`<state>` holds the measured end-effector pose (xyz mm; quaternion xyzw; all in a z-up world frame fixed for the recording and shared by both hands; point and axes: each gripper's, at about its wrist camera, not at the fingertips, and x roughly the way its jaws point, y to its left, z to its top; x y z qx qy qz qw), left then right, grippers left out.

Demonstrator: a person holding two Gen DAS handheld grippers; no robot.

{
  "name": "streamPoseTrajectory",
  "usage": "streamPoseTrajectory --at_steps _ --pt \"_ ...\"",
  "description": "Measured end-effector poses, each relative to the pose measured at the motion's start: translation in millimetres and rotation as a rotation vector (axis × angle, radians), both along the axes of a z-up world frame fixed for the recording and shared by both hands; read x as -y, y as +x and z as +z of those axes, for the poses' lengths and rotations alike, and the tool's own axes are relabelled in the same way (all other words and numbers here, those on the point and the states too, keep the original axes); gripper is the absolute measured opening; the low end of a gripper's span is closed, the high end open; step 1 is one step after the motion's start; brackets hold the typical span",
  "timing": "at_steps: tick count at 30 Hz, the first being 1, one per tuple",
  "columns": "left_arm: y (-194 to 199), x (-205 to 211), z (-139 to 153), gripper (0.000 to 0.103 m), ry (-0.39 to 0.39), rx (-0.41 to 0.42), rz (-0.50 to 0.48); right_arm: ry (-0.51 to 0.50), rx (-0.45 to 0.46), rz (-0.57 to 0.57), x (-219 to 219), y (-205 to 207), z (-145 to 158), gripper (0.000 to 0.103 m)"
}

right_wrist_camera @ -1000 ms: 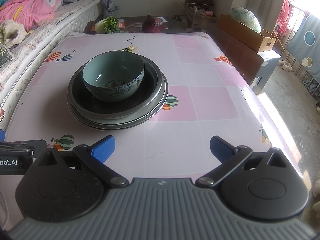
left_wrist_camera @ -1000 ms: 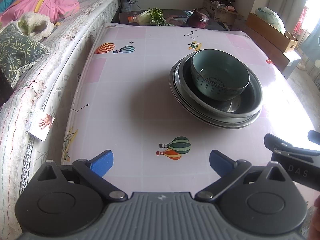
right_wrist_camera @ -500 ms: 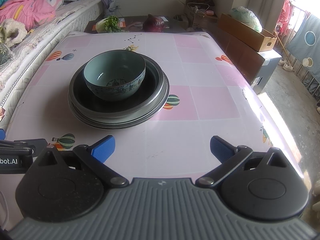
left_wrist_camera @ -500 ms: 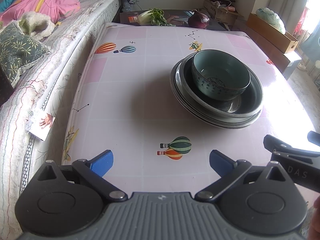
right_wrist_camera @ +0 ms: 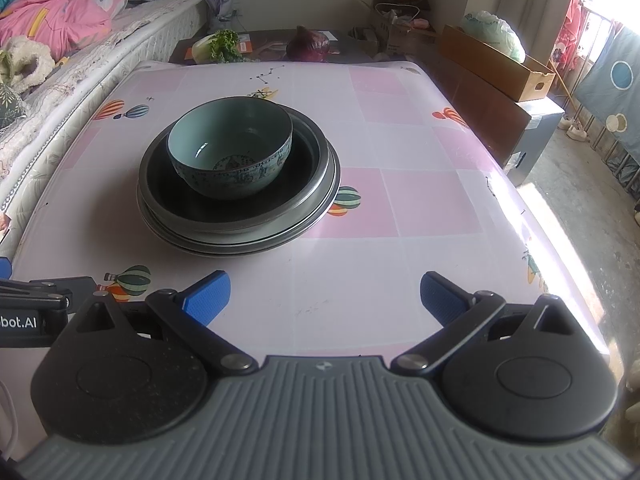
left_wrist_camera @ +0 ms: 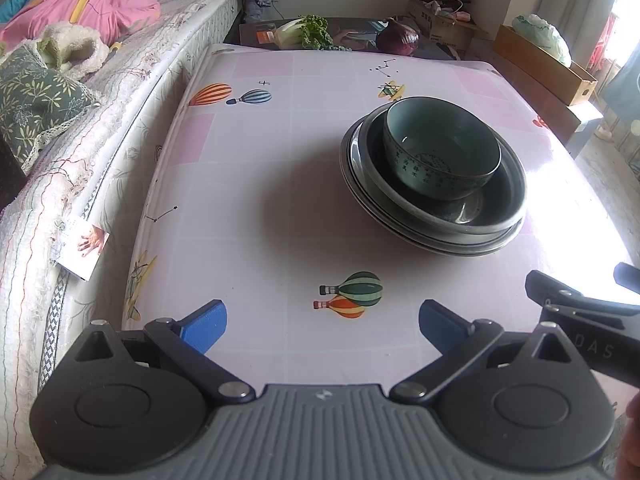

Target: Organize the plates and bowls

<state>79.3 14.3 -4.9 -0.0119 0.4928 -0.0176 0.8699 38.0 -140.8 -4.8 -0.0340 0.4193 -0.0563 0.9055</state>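
Left wrist view shows the left gripper (left_wrist_camera: pixel 322 322) spread wide and holding nothing, low over the near edge of the table (left_wrist_camera: pixel 248 184), with the other tool's black body just to its right. Right wrist view shows the right gripper (right_wrist_camera: pixel 325 294) likewise spread and holding nothing. Ahead of both sits a teal bowl (right_wrist_camera: pixel 230 148) nested inside the stacked dark plates (right_wrist_camera: pixel 312 200), toward the middle of the table and well apart from either tool. Stacking the smaller dish inside the larger ones keeps the set compact and steady, so the sorting looks essentially done. Both tools hang back at the near edge, presumably clear of the stack to avoid knocking it.
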Motion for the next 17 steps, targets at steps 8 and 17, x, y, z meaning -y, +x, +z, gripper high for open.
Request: streamPoseTrajectory --at_steps 8,17 --pt "-0.4 0.1 -1.5 0.103 -0.001 -0.002 -0.001 0.000 0.000 0.000 0.2 -0.1 -0.7 0.102" --pt "-0.3 0.1 -1.4 0.103 0.000 -0.001 0.000 0.000 0.000 -0.001 0.2 -0.3 -0.6 0.102"
